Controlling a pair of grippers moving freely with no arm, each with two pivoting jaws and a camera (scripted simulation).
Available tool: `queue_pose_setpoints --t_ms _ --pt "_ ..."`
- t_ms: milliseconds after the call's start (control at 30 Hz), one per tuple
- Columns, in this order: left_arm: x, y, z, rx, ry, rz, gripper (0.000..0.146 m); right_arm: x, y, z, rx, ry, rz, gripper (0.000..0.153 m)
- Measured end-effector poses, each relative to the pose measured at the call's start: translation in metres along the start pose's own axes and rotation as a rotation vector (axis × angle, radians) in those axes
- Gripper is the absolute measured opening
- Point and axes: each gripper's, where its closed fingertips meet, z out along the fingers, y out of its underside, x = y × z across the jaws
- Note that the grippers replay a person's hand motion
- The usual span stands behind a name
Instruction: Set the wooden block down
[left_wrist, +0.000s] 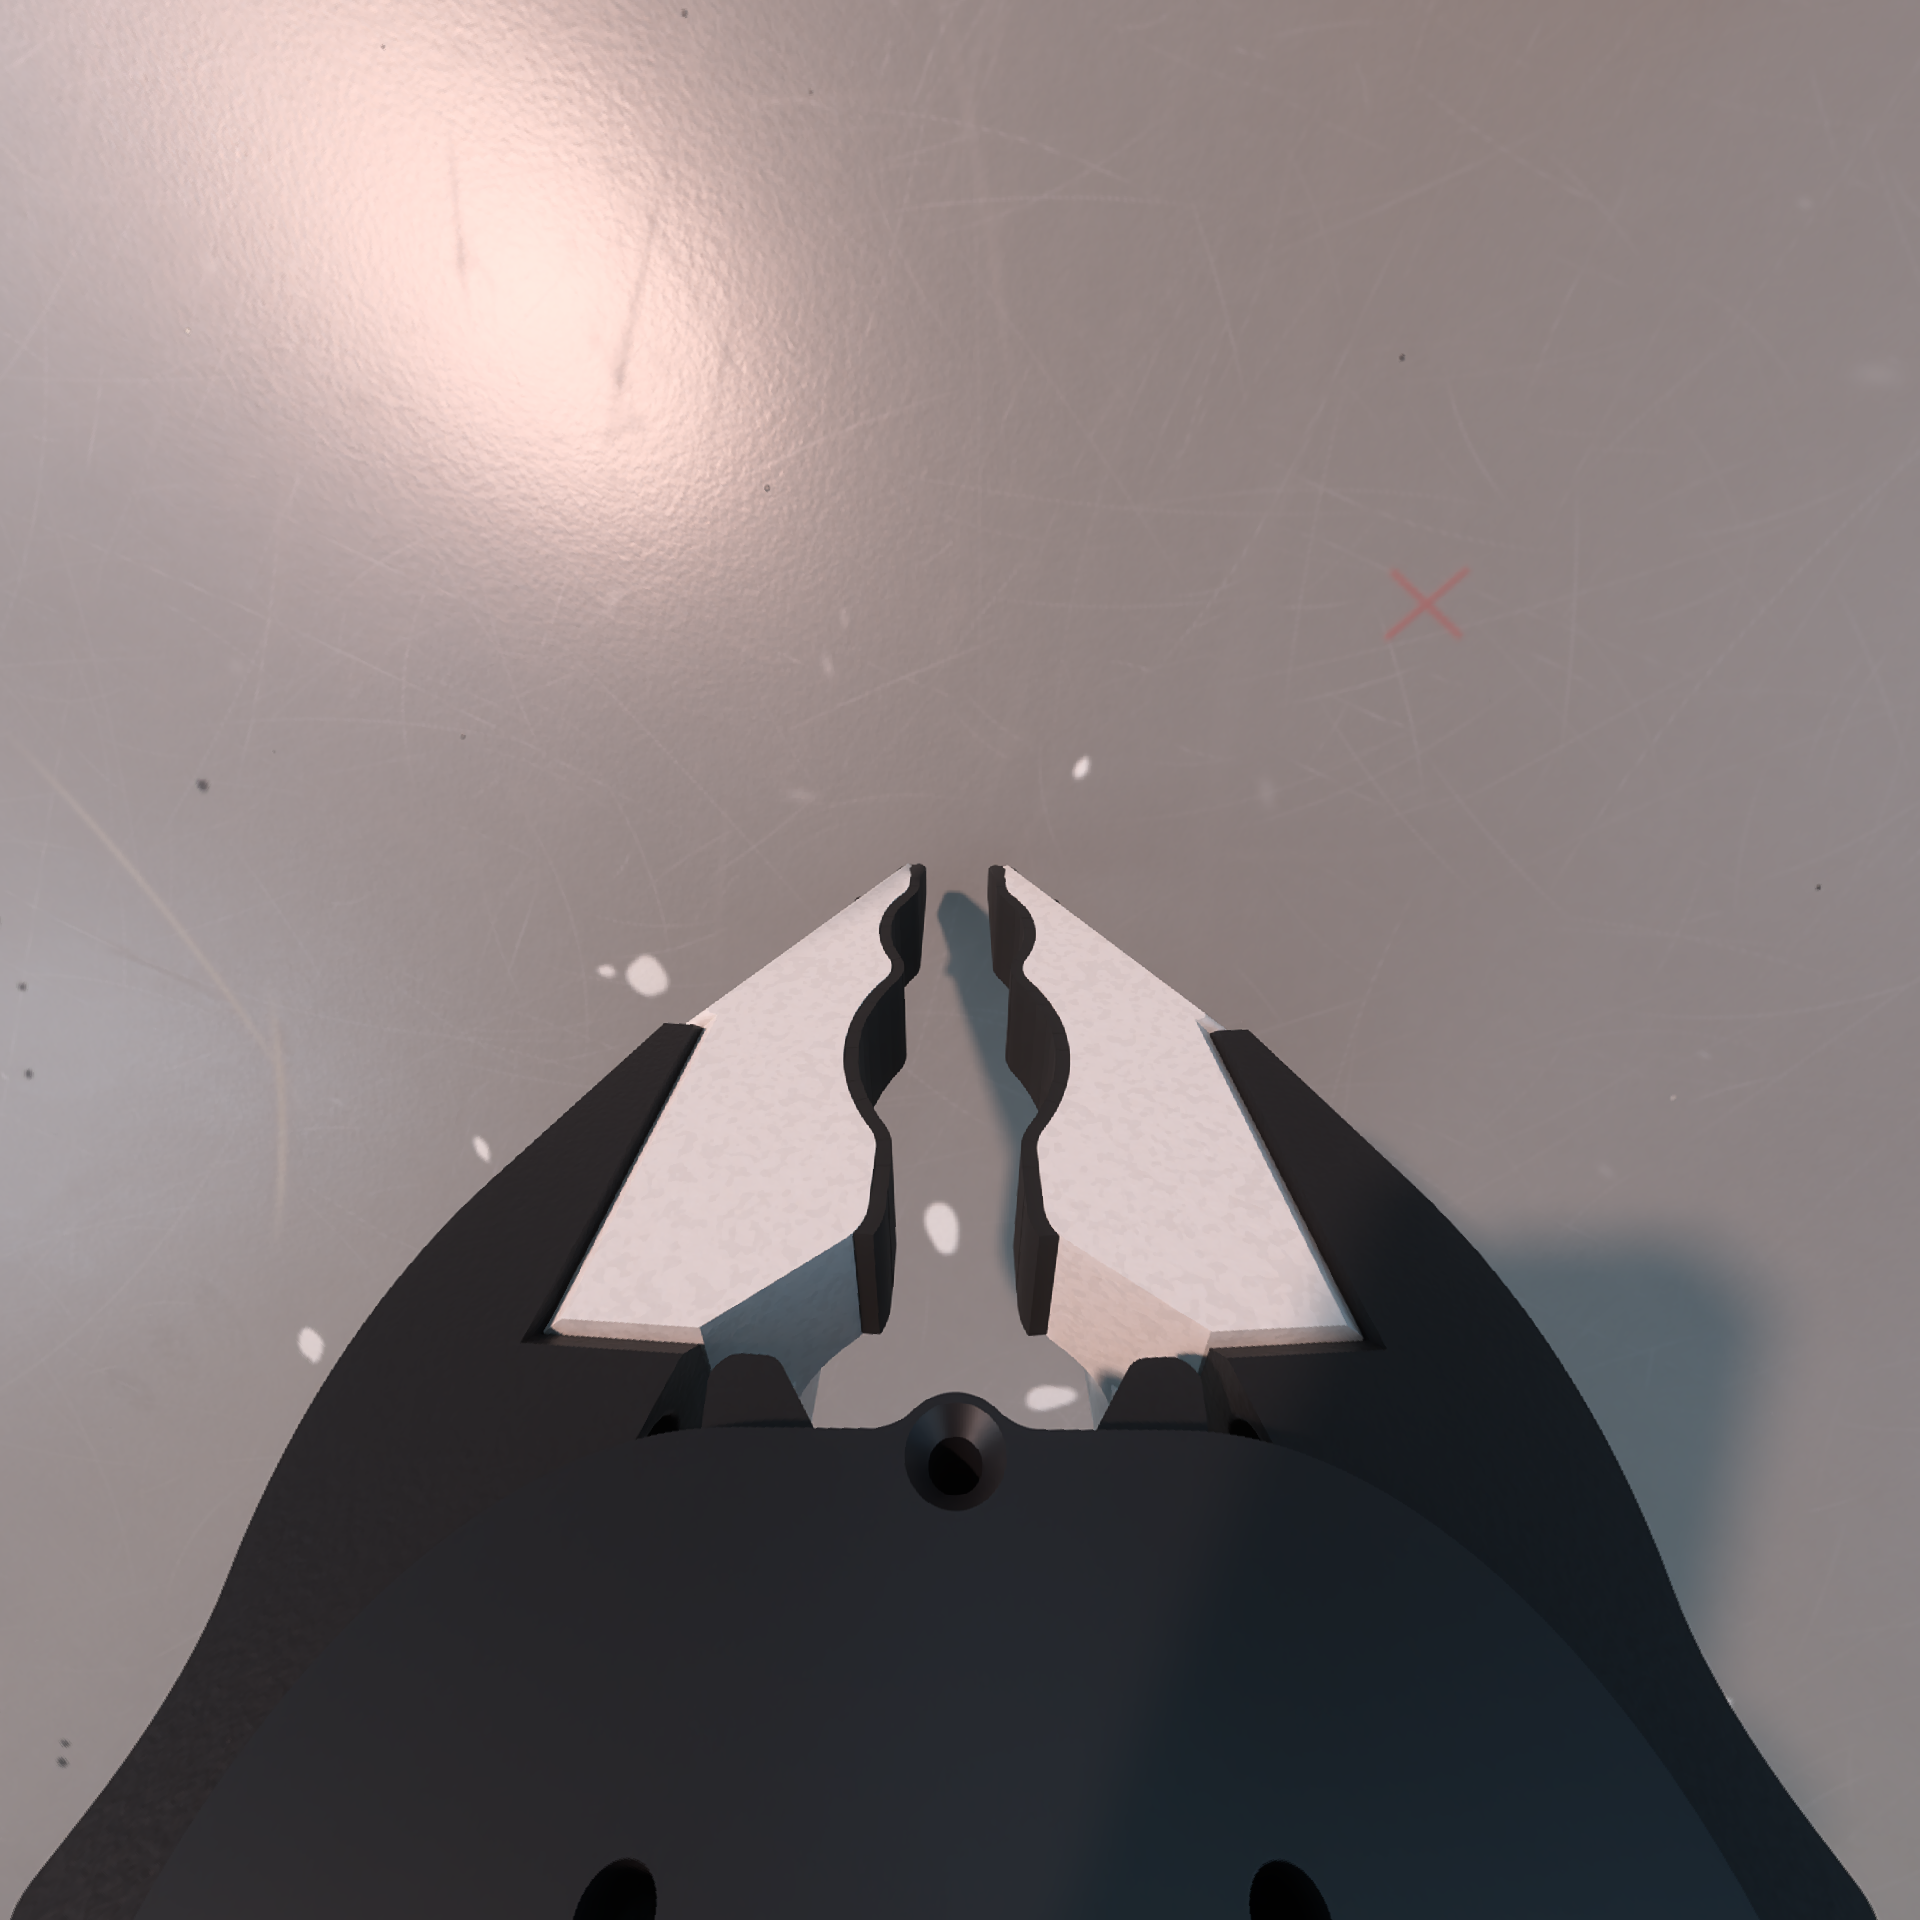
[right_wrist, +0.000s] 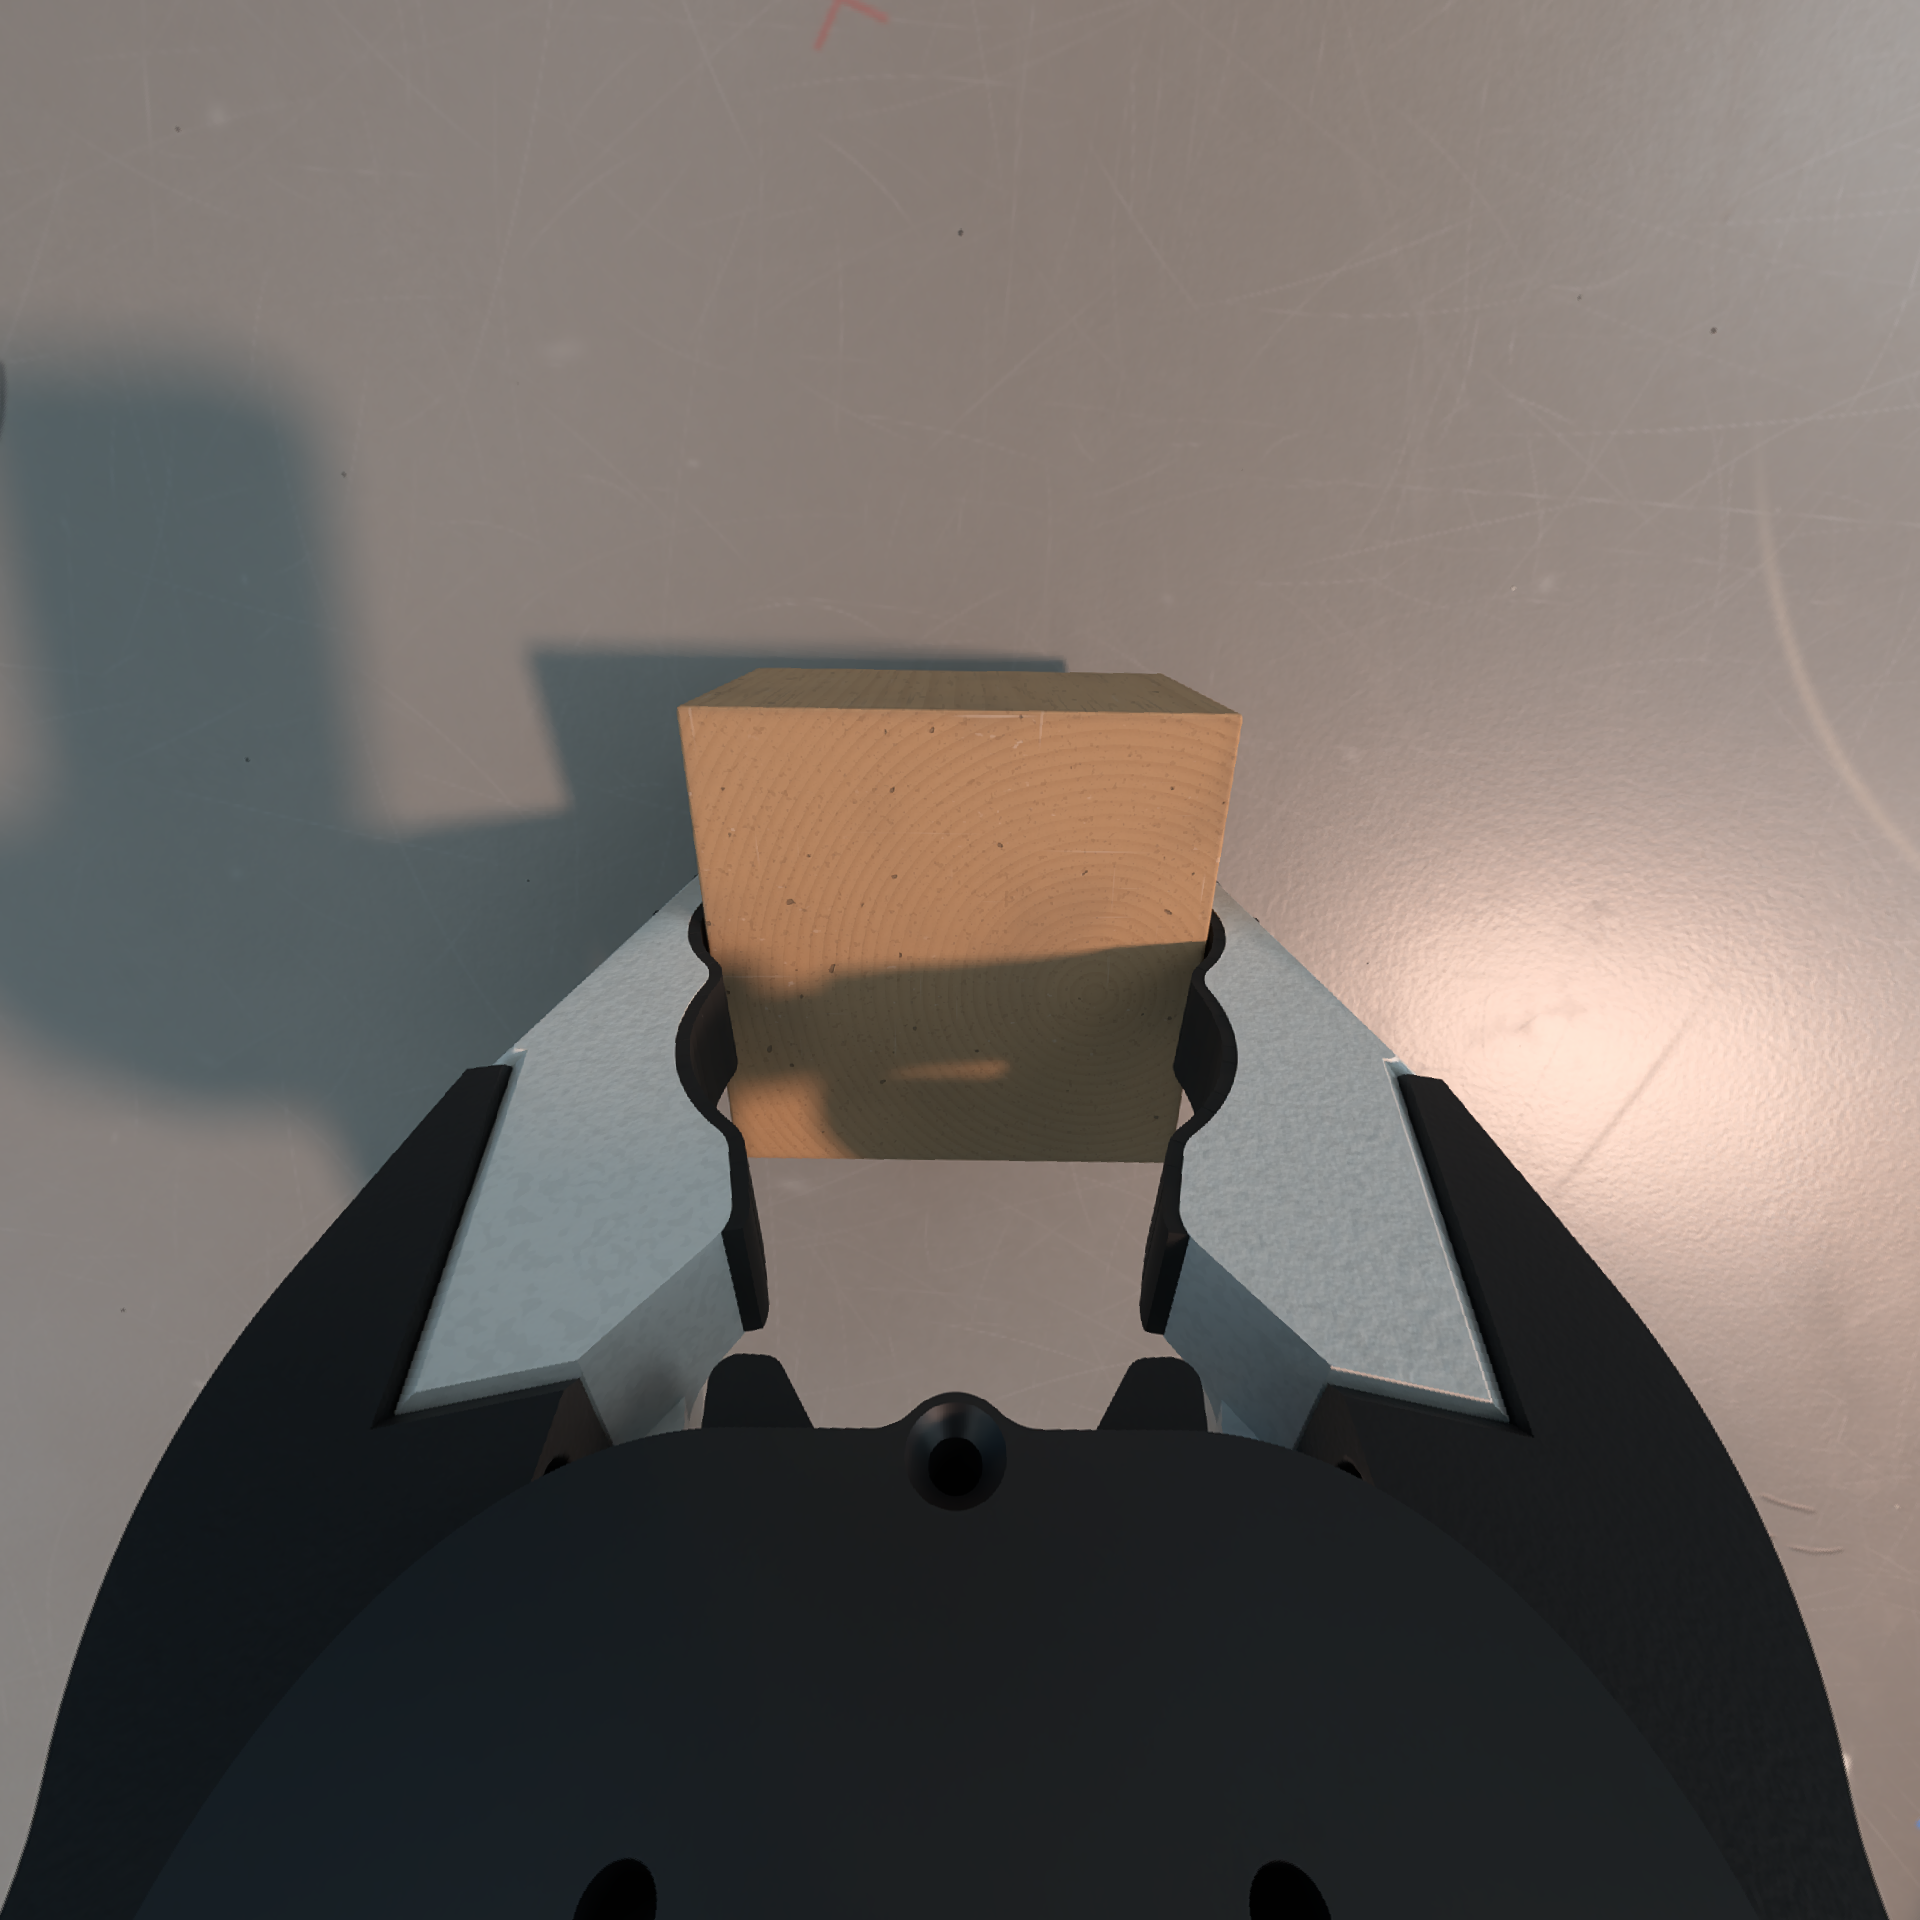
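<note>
In the right wrist view my right gripper is shut on a light wooden block with ring grain. The block sits between the dark pads near the fingertips and sticks out past them. Its shadow falls on the grey surface up and to the left, apart from the block, so the block hangs above the surface. In the left wrist view my left gripper is empty, with its jaws nearly together and only a narrow gap between the tips. It hovers over the grey surface. The block does not show in the left wrist view.
A faint red cross mark lies on the scratched grey surface to the right ahead of the left gripper. Part of a red mark shows at the top edge of the right wrist view. Small white flecks dot the surface near the left gripper.
</note>
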Motion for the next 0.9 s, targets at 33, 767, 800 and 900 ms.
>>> queue_pose_setpoints --t_ms 33,767,800,900 --pt "0.0 -0.001 0.0 0.001 -0.001 -0.012 0.011 0.0 0.0 0.0 -0.001 0.0 0.001 0.087" --pt "0.014 -0.018 -0.013 -0.011 0.029 -0.106 0.024 -0.005 0.004 -0.002 0.015 0.003 0.005 0.087" --pt "0.009 -0.01 -0.012 -0.04 -0.008 -0.076 0.024 -0.005 0.004 -0.002 0.015 0.004 0.005 0.087" --pt "-0.001 0.001 -0.009 -0.08 -0.082 0.053 0.027 -0.005 0.004 -0.002 0.013 0.004 0.008 0.087"
